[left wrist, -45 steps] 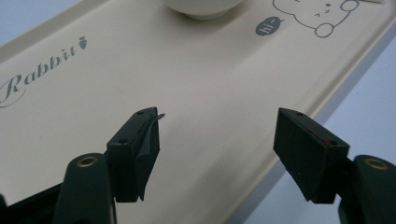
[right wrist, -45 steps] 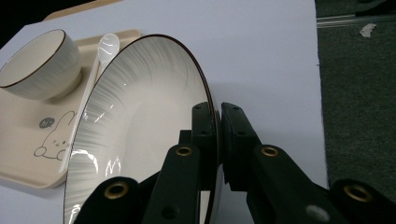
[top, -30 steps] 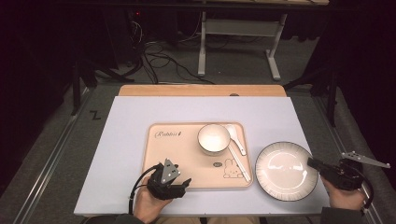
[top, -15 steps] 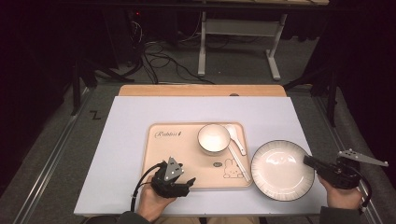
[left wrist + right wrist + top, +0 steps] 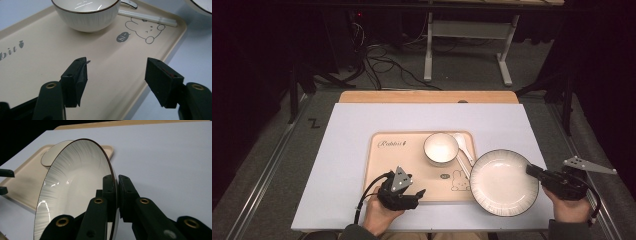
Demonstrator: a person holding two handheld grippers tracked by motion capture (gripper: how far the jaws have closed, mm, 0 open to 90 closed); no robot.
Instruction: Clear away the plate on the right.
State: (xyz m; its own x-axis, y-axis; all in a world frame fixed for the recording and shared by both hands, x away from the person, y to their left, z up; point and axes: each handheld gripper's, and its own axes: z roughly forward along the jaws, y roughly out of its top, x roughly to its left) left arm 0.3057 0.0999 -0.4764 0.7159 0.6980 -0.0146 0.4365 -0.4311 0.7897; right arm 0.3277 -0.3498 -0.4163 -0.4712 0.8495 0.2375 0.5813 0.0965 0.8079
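A white plate with a dark rim (image 5: 503, 183) hangs tilted just right of the beige rabbit tray (image 5: 394, 159), its left edge over the tray's right border. My right gripper (image 5: 532, 171) is shut on the plate's right rim; in the right gripper view the jaws (image 5: 117, 182) pinch the plate (image 5: 75, 187) edge-on. My left gripper (image 5: 418, 195) is open over the tray's front edge. In the left gripper view its jaws (image 5: 118, 71) stand wide apart above the tray (image 5: 45, 62), with nothing between them.
On the tray sit a white bowl (image 5: 441, 148), a white spoon (image 5: 463, 142) and white chopsticks (image 5: 147, 17) beside the bowl (image 5: 85, 12). The tray lies on a pale mat (image 5: 347, 145) over a wooden table, whose right edge is near my right hand.
The plate has moved left with my right gripper, from beside the tray to overlapping its right border. The left gripper has shifted slightly forward and right.
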